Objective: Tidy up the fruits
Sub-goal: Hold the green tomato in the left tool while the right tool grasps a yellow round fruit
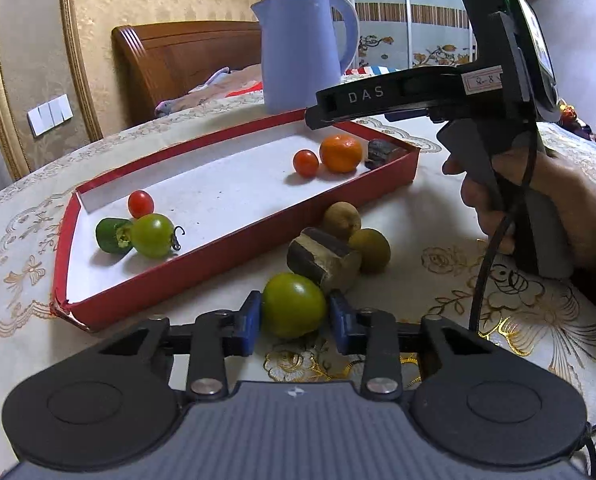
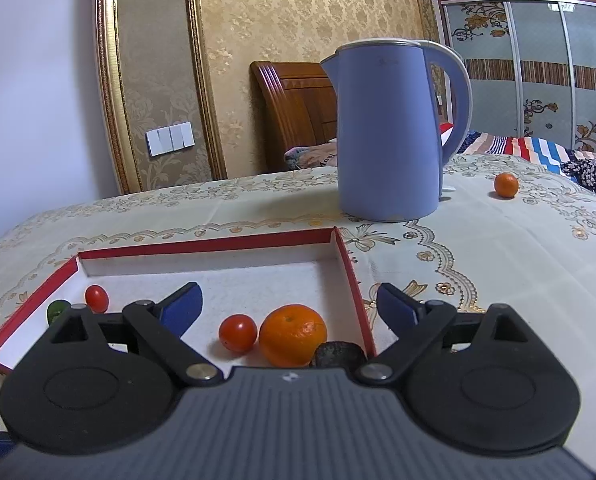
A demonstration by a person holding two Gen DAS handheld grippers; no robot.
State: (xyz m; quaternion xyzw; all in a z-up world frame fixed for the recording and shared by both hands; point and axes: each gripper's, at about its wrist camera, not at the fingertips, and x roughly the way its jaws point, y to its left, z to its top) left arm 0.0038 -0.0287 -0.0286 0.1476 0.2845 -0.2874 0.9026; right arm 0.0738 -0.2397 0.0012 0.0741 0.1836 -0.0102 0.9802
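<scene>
My left gripper [image 1: 296,314] is shut on a green tomato [image 1: 294,306] that sits on the tablecloth just in front of the red tray [image 1: 238,248]; both blue pads touch its sides. Two brownish round fruits [image 1: 371,250] and a dark-and-tan chunk [image 1: 321,260] lie right behind it. Inside the tray are a green tomato [image 1: 152,235], a green pepper piece [image 1: 112,235], two red tomatoes [image 1: 140,204], an orange [image 1: 341,153] and a dark chunk [image 1: 381,154]. My right gripper [image 2: 288,296] hangs open above the tray's right end, over the orange [image 2: 292,334] and a red tomato [image 2: 238,333], holding nothing.
A tall blue kettle [image 2: 389,132] stands on the table just behind the tray. A small orange [image 2: 506,185] lies alone at the far right of the tablecloth. A hand [image 1: 537,208] holds the right gripper at the right. A bed and wardrobe stand beyond the table.
</scene>
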